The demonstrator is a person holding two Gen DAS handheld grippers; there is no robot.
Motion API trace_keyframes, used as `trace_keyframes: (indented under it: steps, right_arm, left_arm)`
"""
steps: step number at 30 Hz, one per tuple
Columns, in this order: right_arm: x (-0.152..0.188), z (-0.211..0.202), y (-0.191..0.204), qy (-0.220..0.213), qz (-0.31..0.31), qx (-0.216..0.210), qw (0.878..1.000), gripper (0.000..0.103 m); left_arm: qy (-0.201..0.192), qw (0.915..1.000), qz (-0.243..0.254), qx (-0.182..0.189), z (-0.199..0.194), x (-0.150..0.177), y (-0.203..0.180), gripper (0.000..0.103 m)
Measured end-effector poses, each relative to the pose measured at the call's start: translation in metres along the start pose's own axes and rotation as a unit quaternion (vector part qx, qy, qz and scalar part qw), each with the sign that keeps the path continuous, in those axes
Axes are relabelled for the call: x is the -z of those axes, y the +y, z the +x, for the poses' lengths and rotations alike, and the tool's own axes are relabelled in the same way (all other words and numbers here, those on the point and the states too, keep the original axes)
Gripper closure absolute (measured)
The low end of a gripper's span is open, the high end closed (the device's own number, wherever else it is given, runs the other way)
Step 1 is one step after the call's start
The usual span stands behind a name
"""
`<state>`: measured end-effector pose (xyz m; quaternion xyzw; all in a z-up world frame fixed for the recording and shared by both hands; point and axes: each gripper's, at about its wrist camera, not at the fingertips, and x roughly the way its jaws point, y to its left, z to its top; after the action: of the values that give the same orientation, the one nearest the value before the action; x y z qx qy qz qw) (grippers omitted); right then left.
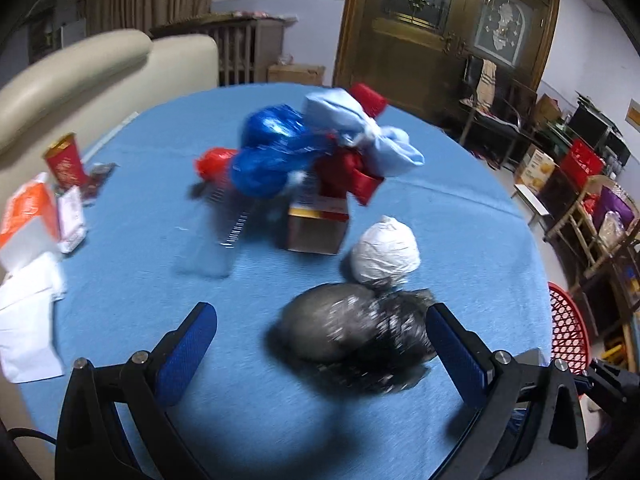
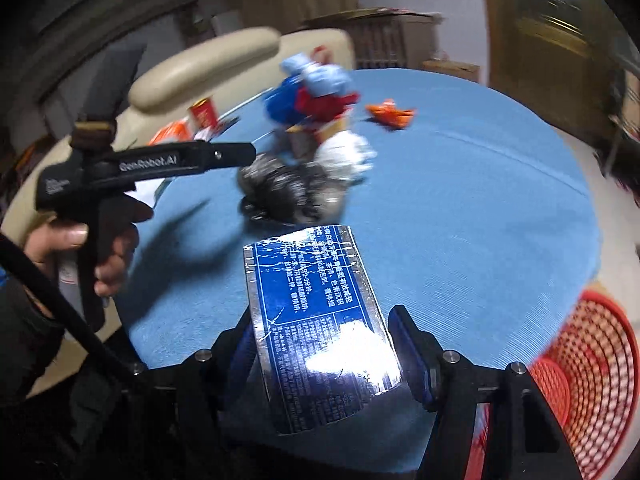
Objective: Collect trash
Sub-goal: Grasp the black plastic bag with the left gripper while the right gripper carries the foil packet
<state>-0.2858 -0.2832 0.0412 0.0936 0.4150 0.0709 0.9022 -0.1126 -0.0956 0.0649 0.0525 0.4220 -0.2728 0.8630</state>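
Jaws of the right gripper (image 2: 324, 350) are clenched on a blue foil packet (image 2: 316, 332) printed with white text; both blue pads press its sides, and it sticks out forward above the blue-clothed bench (image 2: 480, 200). Jaws of the left gripper (image 1: 320, 340) stand released and wide, nothing between the pads, though a crumpled black bag (image 1: 356, 336) lies on the cloth just ahead, its right edge near the right-hand pad (image 1: 456, 354). In the right wrist view a hand (image 2: 80, 248) holds the left gripper's handle, its tip reaching toward that black bag.

Just beyond the black bag sits a knotted white bag (image 1: 386, 252), touching it or nearly so. Farther on, a small cardboard box (image 1: 318, 220) stands under a heap of bags: dark blue bags (image 1: 272, 148), a pale blue bag (image 1: 360, 132) and a red one (image 1: 352, 176); motion blur makes their edges hard to separate. An orange wrapper (image 2: 390, 114) lies apart on the cloth. At the bench's left edge are a red paper cup (image 1: 66, 164), an orange and white carton (image 1: 28, 220) and white papers (image 1: 28, 312). A red mesh basket (image 2: 576, 364) stands on the floor beside the bench, lower right.
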Motion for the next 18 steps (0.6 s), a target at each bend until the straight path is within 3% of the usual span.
trace_keyframes:
  steps: [6, 8, 9, 12, 15, 18]
  right_arm:
    - [0.003, -0.015, -0.020, -0.018, 0.043, 0.006, 0.999, 0.036]
    - [0.003, -0.017, -0.021, -0.021, 0.046, 0.006, 0.999, 0.036]
    - [0.003, -0.017, -0.021, -0.024, 0.046, 0.007, 0.999, 0.036]
    - [0.004, -0.019, -0.021, -0.029, 0.050, 0.007, 0.998, 0.036]
    - [0.004, -0.021, -0.023, -0.033, 0.057, 0.009, 0.998, 0.036]
    - [0.007, -0.027, -0.026, -0.037, 0.067, 0.011, 0.997, 0.036]
  left_arm:
    - [0.031, 0.9993, -0.002, 0.019, 0.026, -0.004, -0.011, 0.000]
    - [0.050, 0.9978, -0.011, 0.041, 0.035, 0.000, -0.009, 0.015]
    - [0.060, 0.9966, -0.015, 0.056, 0.038, 0.003, -0.008, 0.033]
    - [0.059, 0.9943, -0.034, 0.082, 0.037, 0.009, 0.000, 0.038]
    - [0.049, 0.9949, -0.029, 0.083, 0.025, 0.011, 0.004, 0.048]
    - [0.039, 0.9958, -0.030, 0.078, 0.012, 0.014, 0.011, 0.053]
